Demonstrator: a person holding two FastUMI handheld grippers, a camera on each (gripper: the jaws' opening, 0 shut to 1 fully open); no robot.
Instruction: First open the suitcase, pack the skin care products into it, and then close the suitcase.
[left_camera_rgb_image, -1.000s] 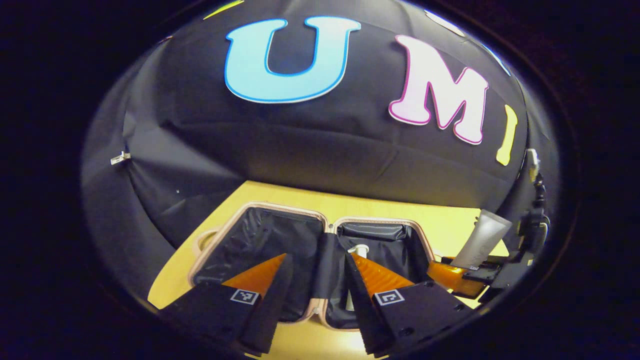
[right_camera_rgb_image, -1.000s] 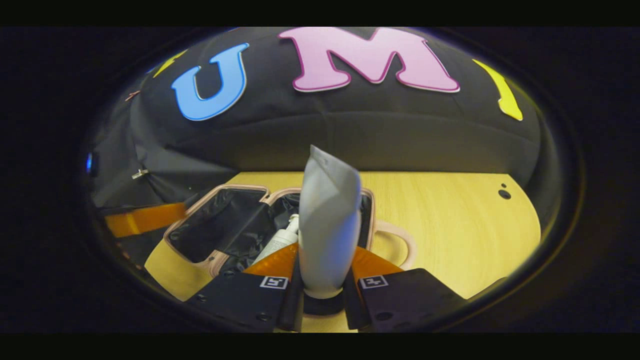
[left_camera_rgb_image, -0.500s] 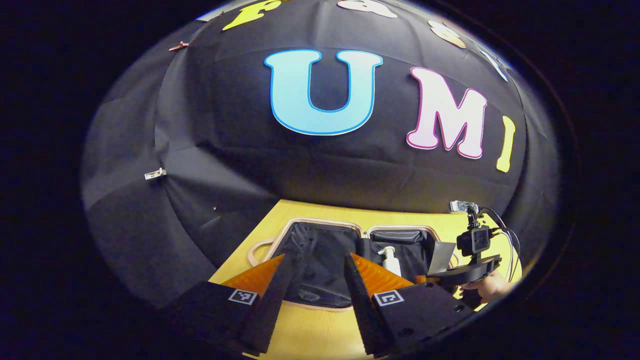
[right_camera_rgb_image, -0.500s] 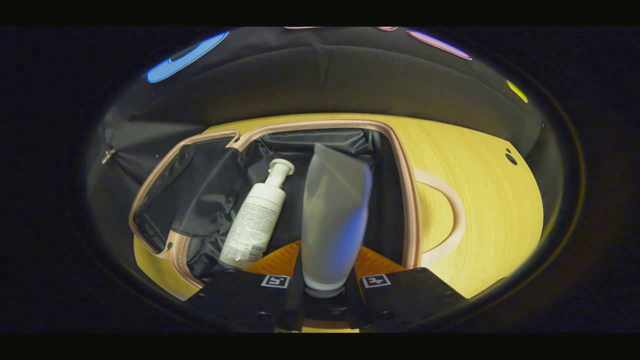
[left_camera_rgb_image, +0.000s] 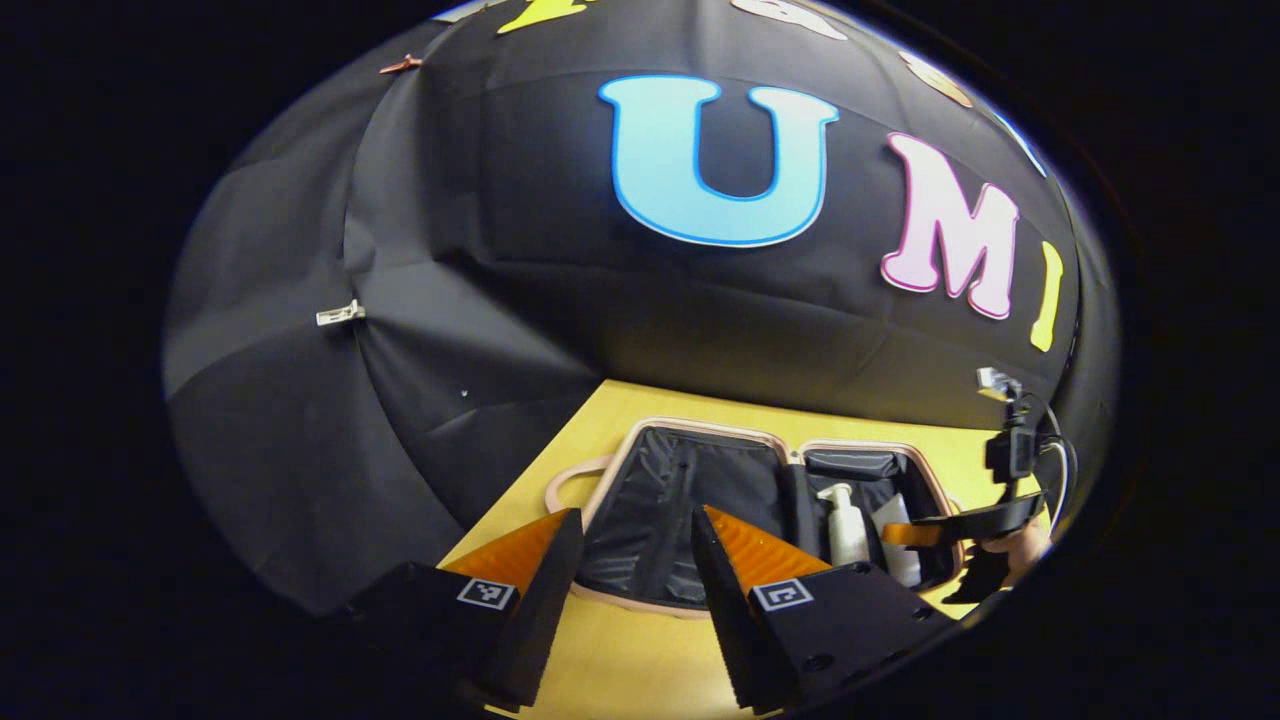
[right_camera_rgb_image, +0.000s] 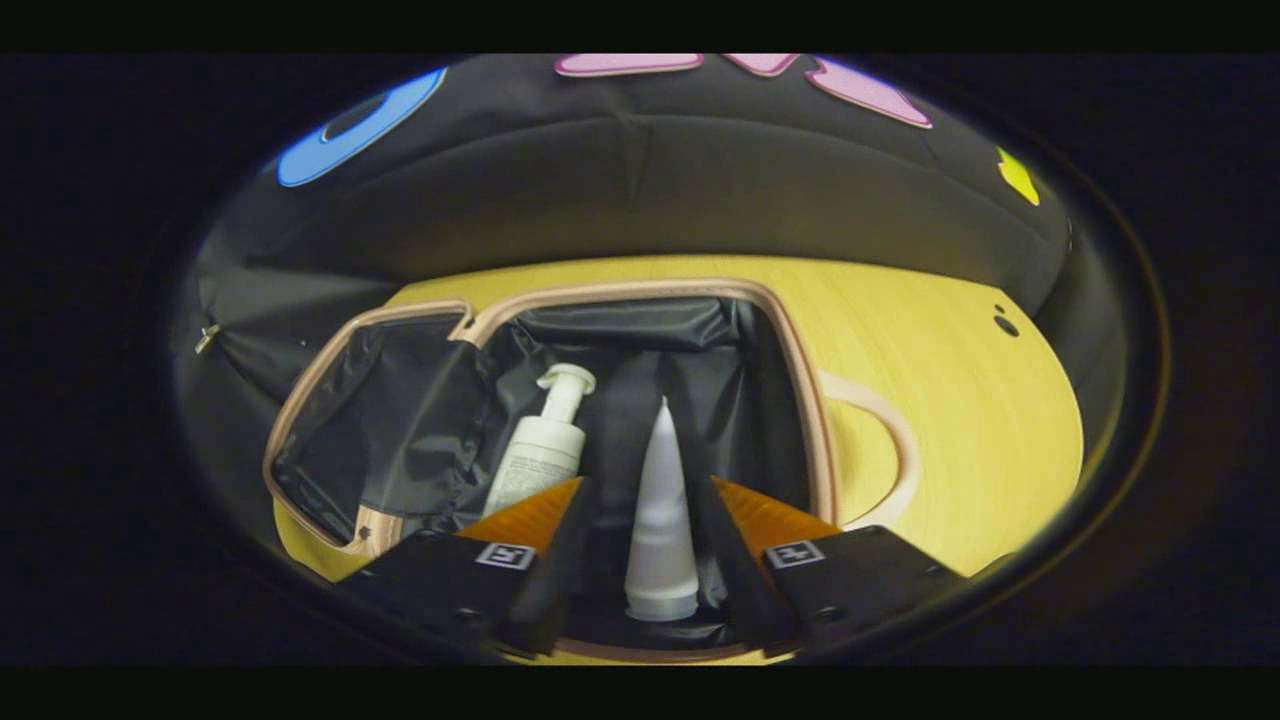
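The suitcase (right_camera_rgb_image: 790, 330) lies wide open on the yellow table, pink-rimmed with black lining. In its right half a white pump bottle (right_camera_rgb_image: 540, 450) lies beside a pale squeeze tube (right_camera_rgb_image: 660, 520). My right gripper (right_camera_rgb_image: 640, 500) stands open just above that half, its fingers apart on either side of the tube and not touching it. In the left gripper view the suitcase (left_camera_rgb_image: 690, 432) sits ahead, with the bottle (left_camera_rgb_image: 845, 525) and tube (left_camera_rgb_image: 898, 545) inside. My left gripper (left_camera_rgb_image: 630, 520) is open, held back near the suitcase's front rim. The right gripper (left_camera_rgb_image: 925, 530) shows over the far right half.
The suitcase's pink handles (right_camera_rgb_image: 895, 450) (left_camera_rgb_image: 562, 482) rest flat on the wooden table (right_camera_rgb_image: 950, 380). The booth's black cloth wall rises close behind the table. A hand (left_camera_rgb_image: 1020, 545) holds the right gripper at the right edge.
The right gripper opened and let go of the tube, which now lies in the suitcase's right half beside the bottle. The left gripper drew back and to the left.
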